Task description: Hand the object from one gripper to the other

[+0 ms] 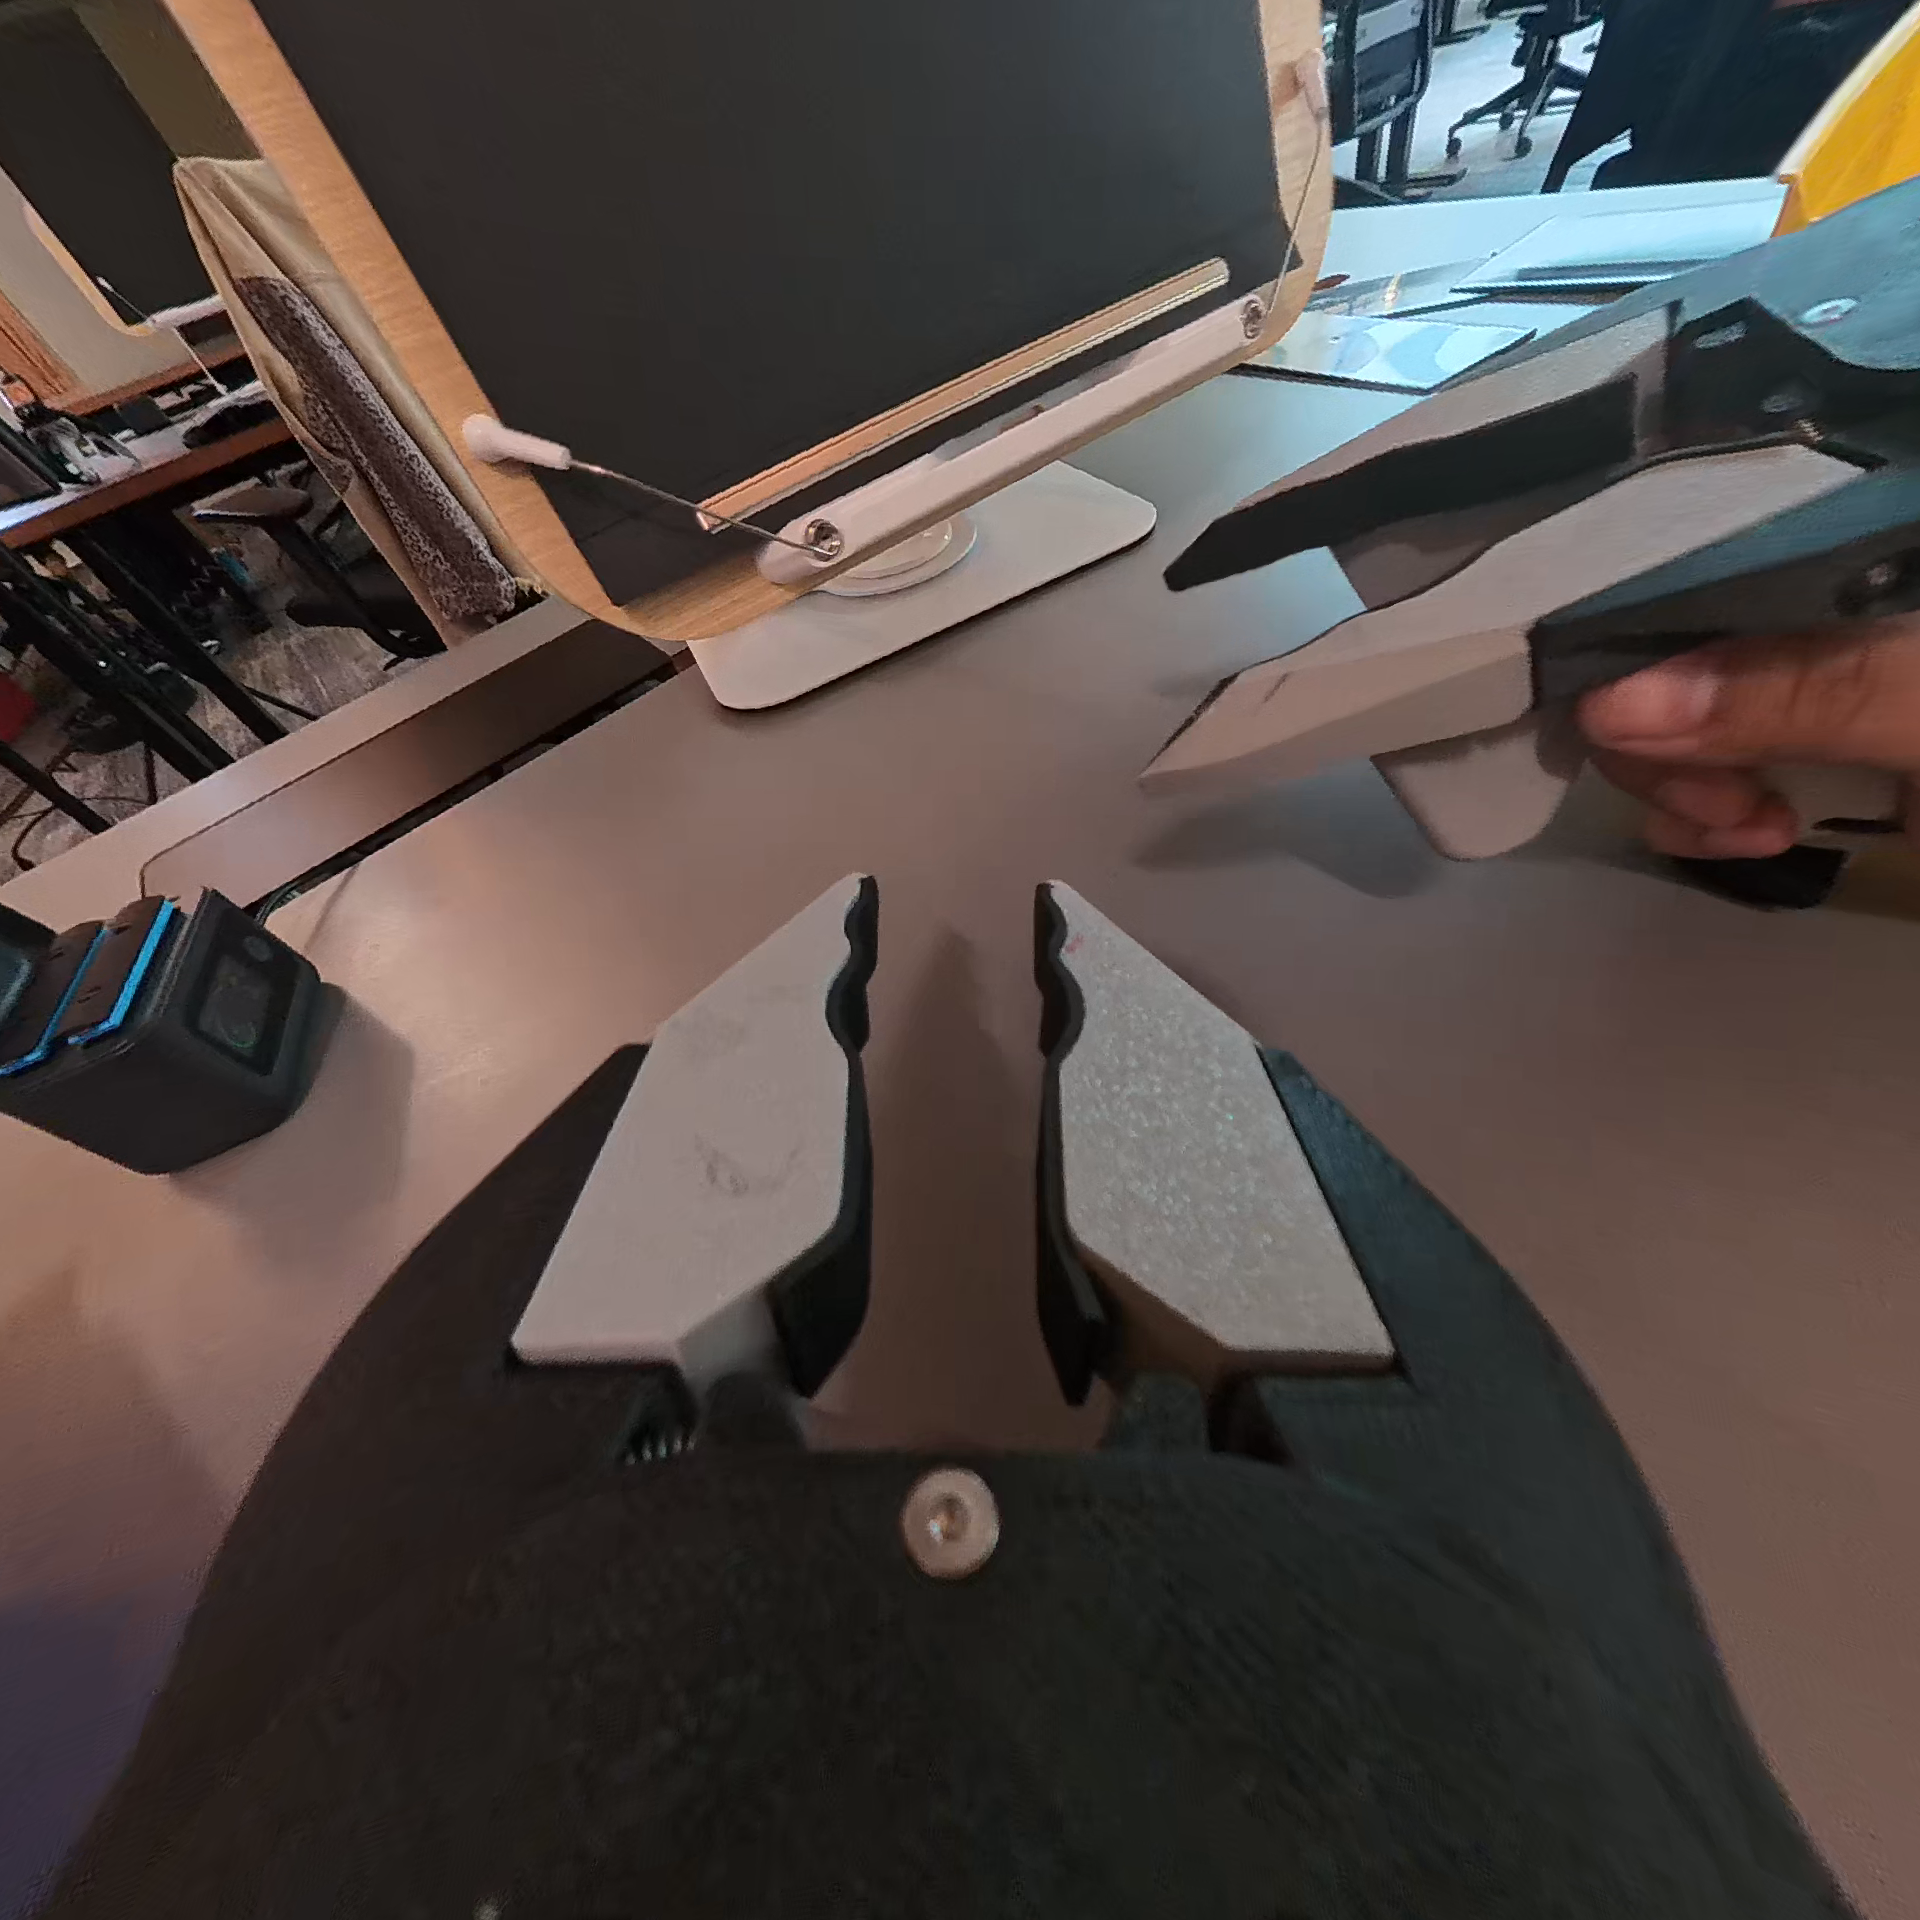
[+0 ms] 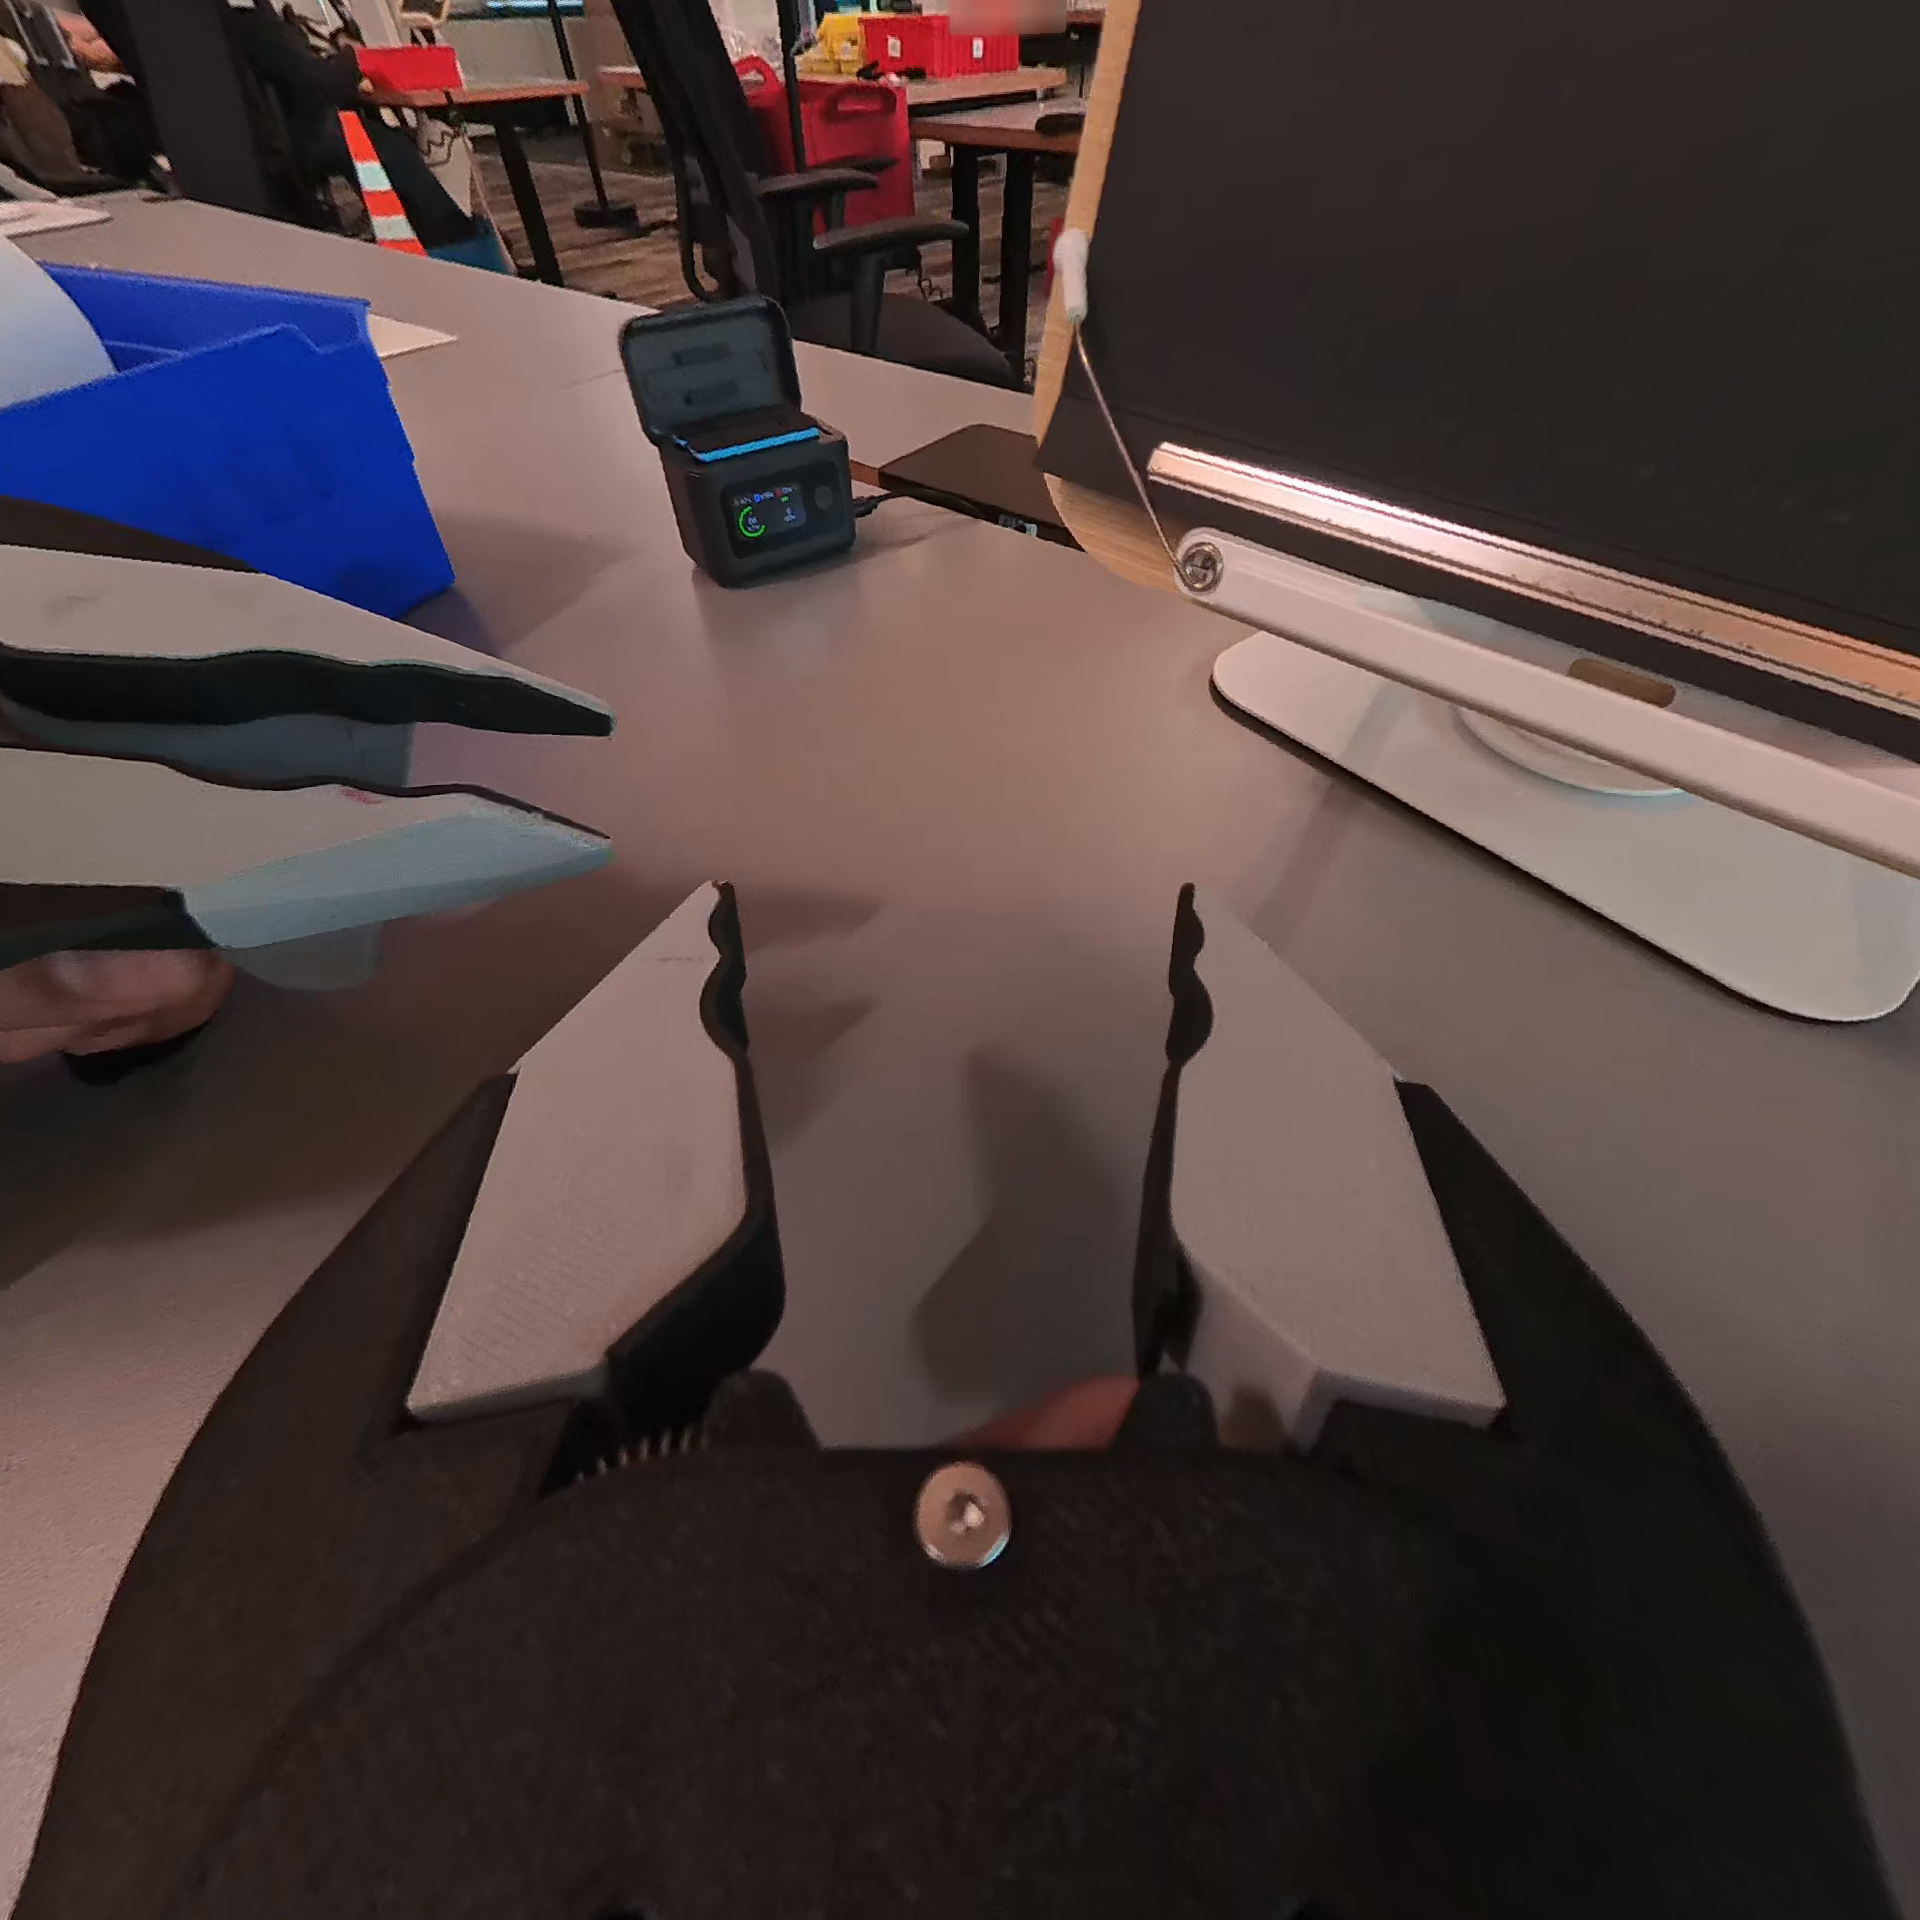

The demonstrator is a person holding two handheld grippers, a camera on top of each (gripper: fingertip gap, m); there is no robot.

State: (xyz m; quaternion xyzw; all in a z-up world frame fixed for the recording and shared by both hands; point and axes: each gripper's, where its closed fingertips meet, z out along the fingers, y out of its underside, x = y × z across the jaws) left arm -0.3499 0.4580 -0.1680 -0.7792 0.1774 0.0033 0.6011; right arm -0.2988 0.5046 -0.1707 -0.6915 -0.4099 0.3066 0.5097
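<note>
- Left grey-and-black two-finger tool [image 1: 956, 904] hovers over the grey-brown worktop [image 1: 1351, 1143], fingers slightly spread, holding nothing.
- Right grey-and-black two-finger tool [image 2: 956, 904] beside it, spread wide, holding nothing.

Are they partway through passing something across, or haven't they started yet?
I cannot tell whether it is over or not begun. Done: nothing shows as handed over. In hand: nothing; the left tongs and the right tongs are both open and empty above the grey table. Left: no object to pass lies between them; only a small black charger box, a blue bin and a monitor stand are near.
</note>
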